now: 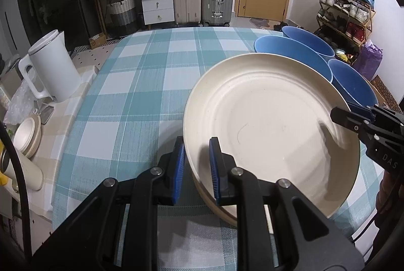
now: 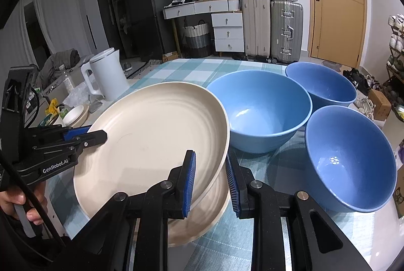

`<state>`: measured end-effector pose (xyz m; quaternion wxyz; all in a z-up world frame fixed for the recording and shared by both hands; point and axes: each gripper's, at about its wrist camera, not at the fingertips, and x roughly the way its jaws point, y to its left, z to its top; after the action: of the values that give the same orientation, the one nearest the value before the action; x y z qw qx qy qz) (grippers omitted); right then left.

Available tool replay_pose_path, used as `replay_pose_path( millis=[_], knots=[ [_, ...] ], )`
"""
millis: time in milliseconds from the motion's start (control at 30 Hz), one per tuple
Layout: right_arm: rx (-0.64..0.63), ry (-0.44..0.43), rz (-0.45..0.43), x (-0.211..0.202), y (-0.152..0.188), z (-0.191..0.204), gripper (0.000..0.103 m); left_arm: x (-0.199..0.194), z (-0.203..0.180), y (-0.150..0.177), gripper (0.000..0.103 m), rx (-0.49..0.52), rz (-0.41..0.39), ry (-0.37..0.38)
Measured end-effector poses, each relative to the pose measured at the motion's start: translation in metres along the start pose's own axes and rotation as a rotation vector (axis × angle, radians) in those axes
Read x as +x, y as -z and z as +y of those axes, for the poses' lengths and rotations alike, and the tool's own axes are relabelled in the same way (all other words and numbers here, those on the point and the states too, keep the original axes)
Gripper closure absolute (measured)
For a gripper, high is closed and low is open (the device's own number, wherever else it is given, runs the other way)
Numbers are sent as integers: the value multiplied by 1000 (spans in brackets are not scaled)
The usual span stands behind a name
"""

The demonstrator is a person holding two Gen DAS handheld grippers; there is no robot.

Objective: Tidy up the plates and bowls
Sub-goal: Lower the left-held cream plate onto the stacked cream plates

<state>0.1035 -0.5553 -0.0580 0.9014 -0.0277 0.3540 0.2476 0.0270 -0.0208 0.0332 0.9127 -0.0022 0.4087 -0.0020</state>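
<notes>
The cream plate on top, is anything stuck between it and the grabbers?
No. Both grippers, left and right, already straddle the top cream plate's rim. Another cream plate lies right beneath it.

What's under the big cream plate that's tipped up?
Another cream plate lies flat on the tablecloth beneath the tilted plate. Only its near edge shows; the rest is covered, so anything further under stays hidden.

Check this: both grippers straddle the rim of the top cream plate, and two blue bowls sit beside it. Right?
Wrong count: three blue bowls sit beside the plate, as the right wrist view shows. The rest stands.
</notes>
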Motion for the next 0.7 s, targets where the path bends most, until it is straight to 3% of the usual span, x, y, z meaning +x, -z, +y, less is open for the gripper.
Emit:
replay_pose_path(
  millis=[700],
  knots=[
    [4,14,51,24,17,6,78,28,-3,16,88,30,40,-8]
  ],
)
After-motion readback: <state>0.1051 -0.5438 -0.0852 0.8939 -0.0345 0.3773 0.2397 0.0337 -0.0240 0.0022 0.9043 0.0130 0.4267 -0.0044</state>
